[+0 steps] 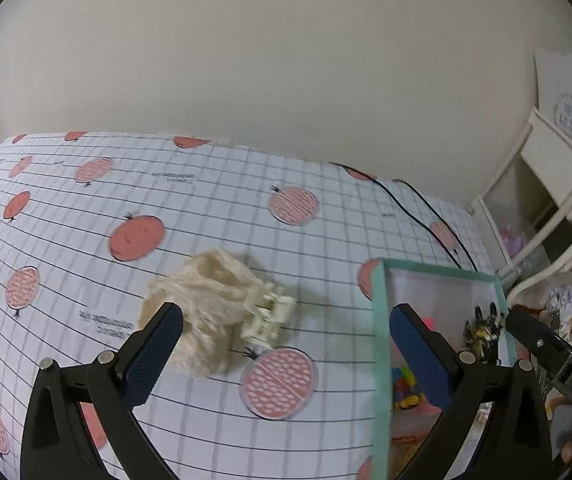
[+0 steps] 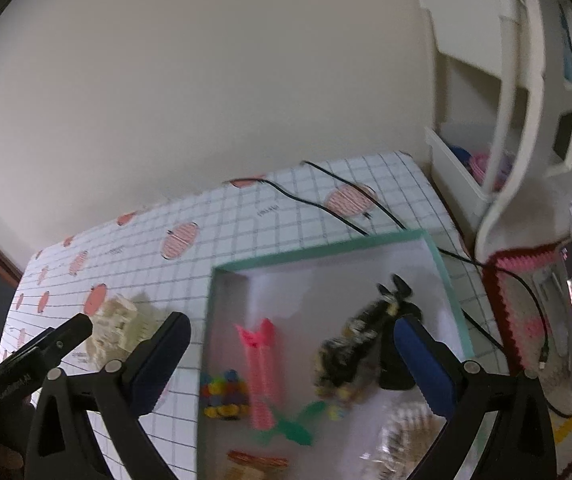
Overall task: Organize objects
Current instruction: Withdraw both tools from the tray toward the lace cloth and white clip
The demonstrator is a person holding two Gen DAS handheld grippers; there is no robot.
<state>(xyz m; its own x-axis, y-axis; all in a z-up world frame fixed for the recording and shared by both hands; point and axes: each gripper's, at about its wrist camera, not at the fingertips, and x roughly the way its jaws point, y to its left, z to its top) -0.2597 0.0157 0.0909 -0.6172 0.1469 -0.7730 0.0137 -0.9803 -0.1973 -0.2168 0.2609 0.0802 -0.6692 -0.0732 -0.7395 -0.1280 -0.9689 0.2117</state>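
Gridded tabletop (image 1: 206,184): fluffy cream hair claw clip (image 1: 214,304) should be straddled squarely by the wide-open left gripper (image 1: 282,344); right gripper (image 2: 289,360) spread, empty.

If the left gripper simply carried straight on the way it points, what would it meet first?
Most likely the fluffy cream hair claw clip lying on the grid-patterned tablecloth, between the open left gripper's fingers; depth is uncertain.

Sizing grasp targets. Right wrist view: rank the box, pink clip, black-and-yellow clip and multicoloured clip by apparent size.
1. Box, by far the largest.
2. Black-and-yellow clip.
3. Pink clip, close to the second; both are motion-blurred, so that order is unsure.
4. Multicoloured clip, the smallest.
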